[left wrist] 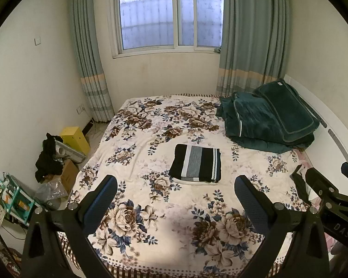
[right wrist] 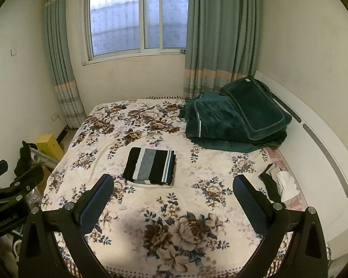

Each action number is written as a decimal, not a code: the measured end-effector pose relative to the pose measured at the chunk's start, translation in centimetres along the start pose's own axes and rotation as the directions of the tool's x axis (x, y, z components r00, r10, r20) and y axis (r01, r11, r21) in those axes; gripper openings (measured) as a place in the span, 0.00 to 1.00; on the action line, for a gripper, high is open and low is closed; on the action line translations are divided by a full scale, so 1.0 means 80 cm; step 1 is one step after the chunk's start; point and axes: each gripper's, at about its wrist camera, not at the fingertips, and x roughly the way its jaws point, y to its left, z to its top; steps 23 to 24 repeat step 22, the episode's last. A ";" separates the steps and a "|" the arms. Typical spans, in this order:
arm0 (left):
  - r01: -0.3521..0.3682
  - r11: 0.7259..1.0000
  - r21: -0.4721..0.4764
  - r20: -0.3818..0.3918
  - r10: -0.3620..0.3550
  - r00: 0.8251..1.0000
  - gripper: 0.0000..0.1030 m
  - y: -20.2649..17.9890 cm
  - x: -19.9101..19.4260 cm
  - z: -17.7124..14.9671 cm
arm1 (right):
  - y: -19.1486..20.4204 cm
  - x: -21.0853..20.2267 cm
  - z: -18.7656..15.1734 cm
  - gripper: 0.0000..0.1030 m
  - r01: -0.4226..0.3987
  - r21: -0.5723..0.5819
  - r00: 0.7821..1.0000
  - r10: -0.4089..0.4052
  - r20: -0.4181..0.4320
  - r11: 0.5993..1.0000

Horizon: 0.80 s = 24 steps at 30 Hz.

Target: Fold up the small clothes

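Nearest the cameras, both claws hang above the foot of the bed, each spread wide and empty. Left claw [left wrist: 175, 193]: blue-padded fingers [left wrist: 102, 200] apart, nothing between them but floral bedding. Right claw [right wrist: 174, 193]: same stance, pads well apart, nothing gripped. Each claw shows at the edge of the other's view, so the two sit side by side.

Below them, the floral blanket [right wrist: 132, 210] covers the bed, cream with brown and blue blooms, slightly rumpled toward the left.

Mid-bed, beyond the fingertips and apart from both claws: a folded striped garment [left wrist: 196, 163], black with grey and white bands, squared off and lying flat. It rests on a pale folded piece [right wrist: 150, 184] whose edge shows along the near side.

At the right edge of the bed, near the headboard [right wrist: 322, 162], a loose heap of dark and white clothes [right wrist: 278, 184], unfolded.

Farther back on the right, a dark green quilt [right wrist: 222, 125] with a matching pillow [right wrist: 255, 106] leaning on top.

Left of the bed, on the floor: a yellow box [left wrist: 75, 137], a cardboard carton, dark cloth draped over clutter.

Far wall: window [left wrist: 169, 16] flanked by grey-green curtains [left wrist: 85, 53].
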 end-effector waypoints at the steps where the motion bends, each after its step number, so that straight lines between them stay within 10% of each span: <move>1: 0.000 1.000 -0.001 0.001 0.000 1.000 1.00 0.000 -0.001 0.001 | 0.000 0.000 0.000 1.00 0.001 0.000 1.000 -0.001 0.000 1.000; 24: -0.010 1.000 -0.009 0.014 0.010 1.000 1.00 0.006 -0.013 0.007 | -0.001 -0.002 -0.004 1.00 0.003 0.004 1.000 -0.003 0.002 1.000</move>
